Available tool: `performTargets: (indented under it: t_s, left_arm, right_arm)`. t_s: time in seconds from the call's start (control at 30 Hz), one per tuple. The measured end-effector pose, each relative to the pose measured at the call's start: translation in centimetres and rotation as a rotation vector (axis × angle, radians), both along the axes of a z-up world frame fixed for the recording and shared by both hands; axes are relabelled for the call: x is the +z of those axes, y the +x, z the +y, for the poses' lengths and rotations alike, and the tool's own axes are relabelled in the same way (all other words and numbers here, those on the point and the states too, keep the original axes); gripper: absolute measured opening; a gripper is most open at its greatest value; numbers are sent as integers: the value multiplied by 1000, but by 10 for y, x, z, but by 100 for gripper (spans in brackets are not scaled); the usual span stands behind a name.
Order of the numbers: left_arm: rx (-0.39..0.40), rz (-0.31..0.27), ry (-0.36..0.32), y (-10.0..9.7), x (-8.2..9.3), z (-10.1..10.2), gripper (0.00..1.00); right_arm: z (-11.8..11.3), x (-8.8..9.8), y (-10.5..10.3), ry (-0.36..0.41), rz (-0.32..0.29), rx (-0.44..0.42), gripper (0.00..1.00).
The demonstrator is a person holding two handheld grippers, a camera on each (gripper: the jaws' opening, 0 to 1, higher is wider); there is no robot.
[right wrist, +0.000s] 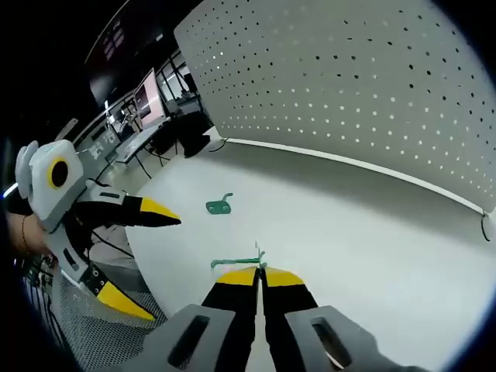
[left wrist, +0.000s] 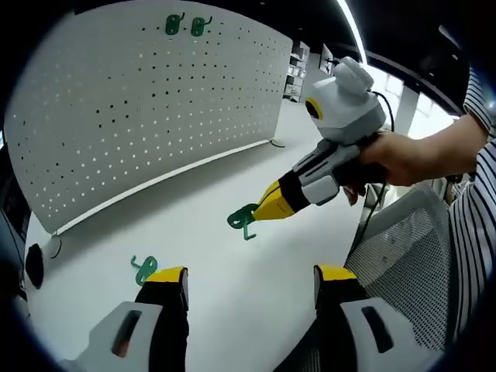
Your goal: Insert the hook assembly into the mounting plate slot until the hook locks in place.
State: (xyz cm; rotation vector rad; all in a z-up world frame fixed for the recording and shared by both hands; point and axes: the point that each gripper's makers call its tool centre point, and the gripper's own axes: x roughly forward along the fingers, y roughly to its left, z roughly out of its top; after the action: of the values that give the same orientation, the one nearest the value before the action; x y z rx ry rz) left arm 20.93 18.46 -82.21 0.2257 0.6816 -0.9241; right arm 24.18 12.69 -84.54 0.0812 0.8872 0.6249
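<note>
Left gripper view: a green hook [left wrist: 243,221] is seen pinched at the yellow tips of the right gripper [left wrist: 267,208], which is held by a hand [left wrist: 411,159] coming in from the right. The hook is made of green plastic, with a flat plate part and a curled end; it is held just above the white table [left wrist: 232,287], near the middle of its surface. A second green hook [left wrist: 144,268] is seen lying flat on the table, just beside the left jaw of the left gripper [left wrist: 252,283], whose jaws are spread wide with nothing between them. Two more green hooks [left wrist: 186,25] are seen hung near the top edge of the white pegboard [left wrist: 139,108], which is stood upright along the far edge of the table.

In the right gripper view, the right gripper [right wrist: 260,276] is shown with its jaws pressed together on the thin green hook [right wrist: 239,262], which sticks out to the left of the tips. The other hook [right wrist: 219,205] is seen flat on the table [right wrist: 372,248], toward its left edge, with the left gripper [right wrist: 139,256] near it, its jaws apart. A broad stretch of bare table is left between the held hook and the pegboard [right wrist: 349,85]. Beyond the table's near edge, a mesh chair [left wrist: 403,256] is seen.
</note>
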Motion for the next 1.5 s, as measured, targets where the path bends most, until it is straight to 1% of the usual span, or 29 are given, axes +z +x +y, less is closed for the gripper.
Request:
performTargets:
  t_s: [0.03, 0.07, 0.13, 0.17, 0.23, 0.37, 0.4, 0.43, 0.5, 0.53, 0.63, 0.8, 0.9, 0.93, 0.97, 1.07, 1.17, 1.23, 1.27, 1.3, 1.33, 1.4, 1.5]
  left_arm:
    - [-18, -15, 12, 0, 0, -1, 65]
    - [-27, -28, 25, 1, -1, -2, 64]
    - [-43, -49, 18, 3, -1, -7, 61]
    - [-44, -42, 19, 3, -3, -8, 60]
    - [-57, -55, 24, 5, -3, -13, 57]
    - [-103, -105, 47, 7, 2, -19, 52]
    - [-129, -131, 59, 7, 4, -21, 51]
    - [-144, -149, 68, 7, 5, -21, 48]
    - [-174, -172, 88, 6, 5, -22, 42]
    - [-178, -175, 92, 5, 4, -22, 39]
    - [-192, -185, 98, 5, 4, -23, 38]
    - [-220, -205, 99, 3, 6, -25, 27]
    - [-249, -231, 113, 1, 8, -25, 20]
    - [-251, -235, 118, 1, 8, -25, 17]
    - [-253, -236, 120, 1, 8, -24, 16]
    - [-266, -244, 128, 1, 8, -24, 15]
    - [-281, -252, 139, -1, 8, -24, 11]
    - [-289, -247, 148, -3, 7, -24, 13]
    - [-291, -255, 151, -3, 7, -24, 12]
    - [-293, -259, 152, -3, 8, -24, 10]
    - [-294, -262, 152, -4, 8, -25, 8]
    - [-294, -274, 152, -3, 11, -25, 6]
    - [-300, -281, 157, -3, 13, -25, 4]
  right_arm:
    - [1, 0, -1, 2, 17, 2, 0]
    - [3, 3, 0, 2, 6, 9, 0]
    - [4, 6, 0, -3, -13, 19, 0]
    - [5, 5, -3, -3, 8, 22, 0]
    - [7, 9, -5, 13, 20, 13, 0]
    - [9, 16, -8, 31, 38, 10, 0]
    - [10, 16, -10, 36, 54, 12, 0]
    - [11, 16, -12, 39, 74, 15, 0]
    - [11, 17, -13, 34, 78, 20, 0]
    - [12, 17, -15, 38, 91, 25, 0]
    - [15, 18, -19, 49, 124, 31, 0]
    - [20, 19, -24, 72, 163, 37, 0]
    - [22, 20, -26, 74, 177, 45, 0]
    - [23, 20, -27, 75, 182, 47, 0]
    - [23, 20, -28, 78, 186, 46, 0]
    - [25, 23, -29, 100, 203, 40, 0]
    - [24, 23, -29, 115, 217, 33, 0]
    - [24, 24, -30, 123, 223, 33, 0]
    - [25, 25, -30, 145, 230, 30, 0]
    - [28, 27, -31, 185, 254, 9, 0]
    - [27, 27, -32, 196, 264, 4, 0]
    - [24, 24, -33, 182, 269, 7, 0]
    - [25, 26, -35, 192, 276, 4, 0]
